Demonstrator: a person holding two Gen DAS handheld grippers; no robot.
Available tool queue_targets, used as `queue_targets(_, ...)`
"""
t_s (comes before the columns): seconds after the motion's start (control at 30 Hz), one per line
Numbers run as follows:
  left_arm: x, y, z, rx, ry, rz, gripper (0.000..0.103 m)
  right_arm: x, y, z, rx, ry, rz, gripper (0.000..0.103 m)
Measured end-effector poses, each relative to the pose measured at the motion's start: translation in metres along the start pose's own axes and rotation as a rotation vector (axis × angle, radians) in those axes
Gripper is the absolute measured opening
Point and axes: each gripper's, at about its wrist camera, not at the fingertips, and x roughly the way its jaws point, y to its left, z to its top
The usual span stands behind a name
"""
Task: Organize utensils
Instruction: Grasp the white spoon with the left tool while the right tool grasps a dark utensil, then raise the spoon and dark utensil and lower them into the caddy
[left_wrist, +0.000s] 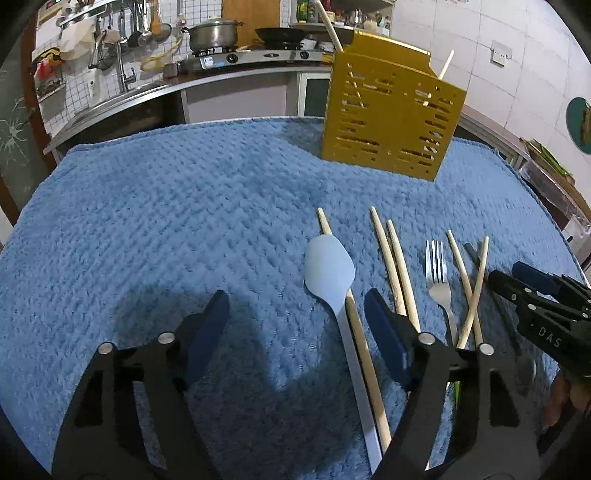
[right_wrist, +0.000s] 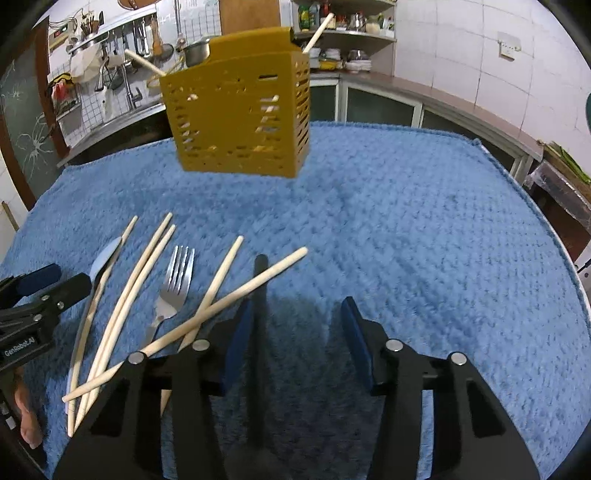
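Note:
A yellow slotted utensil holder (left_wrist: 391, 118) stands at the far side of the blue towel (left_wrist: 166, 221), with two chopsticks in it; it also shows in the right wrist view (right_wrist: 236, 110). Loose on the towel lie a pale blue spoon (left_wrist: 330, 273), several wooden chopsticks (left_wrist: 397, 269), a steel fork (left_wrist: 437, 280) and a black utensil (right_wrist: 260, 291). My left gripper (left_wrist: 295, 314) is open just above the towel, left of the spoon's bowl. My right gripper (right_wrist: 301, 314) is open, its left finger beside the black utensil's handle.
A kitchen counter with a sink, a gas stove (left_wrist: 255, 57), a pot and a pan runs behind the table. Shelves with bottles stand at the back (right_wrist: 343, 22). The towel's right edge (right_wrist: 546, 221) drops off toward a cluttered side table.

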Motion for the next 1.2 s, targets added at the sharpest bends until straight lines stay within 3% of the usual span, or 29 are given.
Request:
queue_targets(0.17, 0.011, 0.0, 0.005, -0.015, 0.042, -0.012, 0.056, 0.009, 0.005, 0.003, 0.001, 0.027, -0.002, 0.043)
queue_targets(0.5, 0.026, -0.012, 0.02, 0.032, 0.101, -0.001, 0.047, 0.024, 0.008, 0.023, 0.025, 0.101, -0.02, 0.041)
queue_targets(0.57, 0.027, -0.012, 0.022, 0.032, 0.108, -0.006, 0.044, 0.027, 0.01, 0.028, 0.014, 0.116, -0.031, 0.036)
queue_targets(0.73, 0.026, -0.005, 0.027, 0.015, 0.118, -0.044, 0.028, 0.03, 0.01, 0.033, 0.02, 0.13, -0.032, 0.01)
queue_targets(0.77, 0.026, -0.005, 0.028, 0.016, 0.119, -0.052, 0.023, 0.03, 0.008, 0.033, 0.027, 0.131, -0.025, 0.01)
queue_targets(1.2, 0.016, 0.0, 0.034, -0.014, 0.1, -0.07, 0.01, 0.02, -0.015, 0.03, 0.125, 0.106, 0.052, 0.009)
